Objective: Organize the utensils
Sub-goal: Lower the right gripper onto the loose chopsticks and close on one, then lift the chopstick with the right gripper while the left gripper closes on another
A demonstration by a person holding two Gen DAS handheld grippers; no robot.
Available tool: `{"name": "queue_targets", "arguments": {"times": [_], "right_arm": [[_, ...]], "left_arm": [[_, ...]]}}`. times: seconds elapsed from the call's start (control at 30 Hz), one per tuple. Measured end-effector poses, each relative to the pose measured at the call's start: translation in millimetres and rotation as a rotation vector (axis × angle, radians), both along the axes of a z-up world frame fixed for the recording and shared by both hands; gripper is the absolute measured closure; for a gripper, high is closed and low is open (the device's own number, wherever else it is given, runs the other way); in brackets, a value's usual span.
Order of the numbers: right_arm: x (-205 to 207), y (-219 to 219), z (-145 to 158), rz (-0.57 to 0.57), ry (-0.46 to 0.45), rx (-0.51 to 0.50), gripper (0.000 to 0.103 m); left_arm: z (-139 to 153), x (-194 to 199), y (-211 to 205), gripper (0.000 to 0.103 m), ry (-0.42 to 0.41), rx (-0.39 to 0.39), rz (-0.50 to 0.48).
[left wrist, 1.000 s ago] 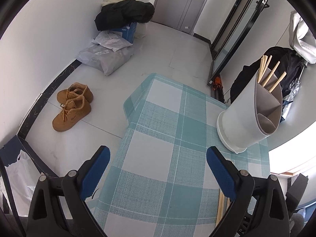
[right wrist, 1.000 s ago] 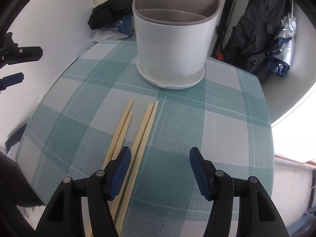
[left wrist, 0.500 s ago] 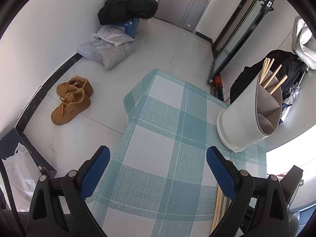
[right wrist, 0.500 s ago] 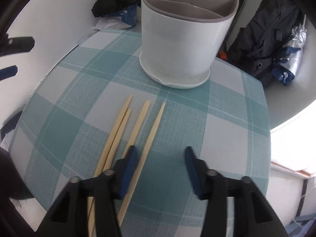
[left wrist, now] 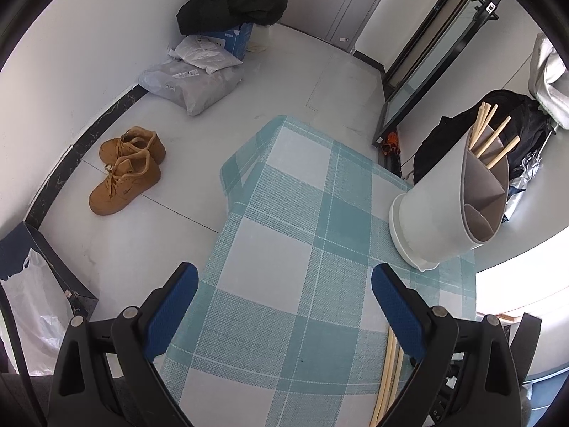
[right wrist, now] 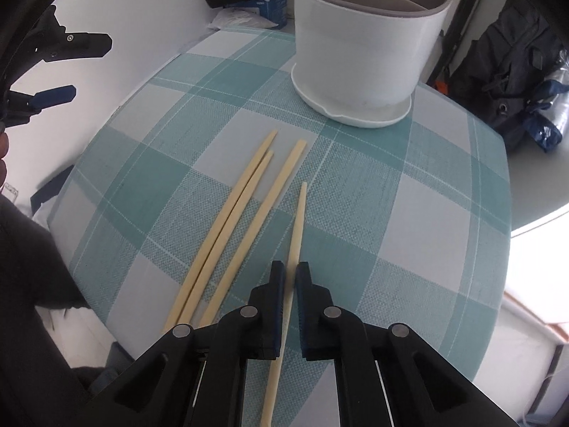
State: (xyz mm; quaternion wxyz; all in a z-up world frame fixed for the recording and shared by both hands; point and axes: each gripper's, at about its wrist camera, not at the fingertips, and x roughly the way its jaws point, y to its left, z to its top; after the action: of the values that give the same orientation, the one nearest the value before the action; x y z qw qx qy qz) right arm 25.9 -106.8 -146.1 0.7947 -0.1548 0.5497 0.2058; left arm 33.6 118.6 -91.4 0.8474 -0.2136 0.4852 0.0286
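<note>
Right tongs just closed, pinching one chopstick; three chopsticks lie beside it on bench. Left tongs wide, empty, above bench.

Tan shoes on the floor, grey parcel bags nearby, perhaps a black backpack behind.

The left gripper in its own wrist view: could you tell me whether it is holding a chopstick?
No. The left gripper stands open over the checked tablecloth with nothing between its blue pads.
</note>
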Motion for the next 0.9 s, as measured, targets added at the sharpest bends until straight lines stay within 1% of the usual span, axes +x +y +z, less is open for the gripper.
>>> {"name": "queue_targets", "arguments": {"times": [0.03, 0.1, 0.17, 0.23, 0.27, 0.3, 0.4, 0.5, 0.53, 0.63, 0.7, 0.77, 0.83, 0.9], "right_arm": [[4, 2, 0, 0.000, -0.006, 0.003, 0.094], [14, 7, -1, 0.012, -0.018, 0.024, 0.086], [21, 13, -1, 0.021, -0.041, 0.029, 0.084], [30, 17, -1, 0.028, -0.041, 0.049, 0.084], [33, 18, -1, 0.034, -0.045, 0.054, 0.090], [34, 18, -2, 0.035, -0.049, 0.056, 0.099], [36, 10, 0, 0.016, -0.049, 0.114, 0.099], [37, -6, 5, -0.051, -0.059, 0.192, 0.100], [40, -13, 12, -0.084, -0.070, 0.245, 0.100], [44, -32, 27, -0.146, -0.114, 0.342, 0.100], [46, -48, 35, -0.200, -0.126, 0.415, 0.100], [47, -65, 40, -0.255, -0.135, 0.466, 0.100], [47, -79, 44, -0.305, -0.138, 0.512, 0.100], [45, -93, 47, -0.348, -0.135, 0.568, 0.100]], "left_arm": [[0, 0, 0, 0.007, 0.000, 0.001, -0.001], [-2, 0, -1, 0.007, 0.011, 0.008, 0.003], [-6, 1, -1, 0.007, 0.031, 0.007, 0.009], [-8, 1, -2, 0.008, 0.043, 0.013, 0.015], [-9, 2, -4, 0.008, 0.051, 0.019, 0.012], [-10, 2, -7, 0.008, 0.058, 0.026, 0.006], [-16, 4, -21, 0.008, 0.079, 0.051, -0.037], [-22, 5, -42, 0.008, 0.088, 0.075, -0.114], [-24, 5, -49, 0.008, 0.097, 0.077, -0.138], [-30, 9, -70, 0.008, 0.124, 0.097, -0.205], [-34, 12, -82, 0.008, 0.142, 0.106, -0.240], [-35, 14, -87, 0.008, 0.148, 0.099, -0.259], [-37, 16, -92, 0.008, 0.159, 0.106, -0.258], [-38, 19, -96, 0.008, 0.167, 0.093, -0.262]]}}
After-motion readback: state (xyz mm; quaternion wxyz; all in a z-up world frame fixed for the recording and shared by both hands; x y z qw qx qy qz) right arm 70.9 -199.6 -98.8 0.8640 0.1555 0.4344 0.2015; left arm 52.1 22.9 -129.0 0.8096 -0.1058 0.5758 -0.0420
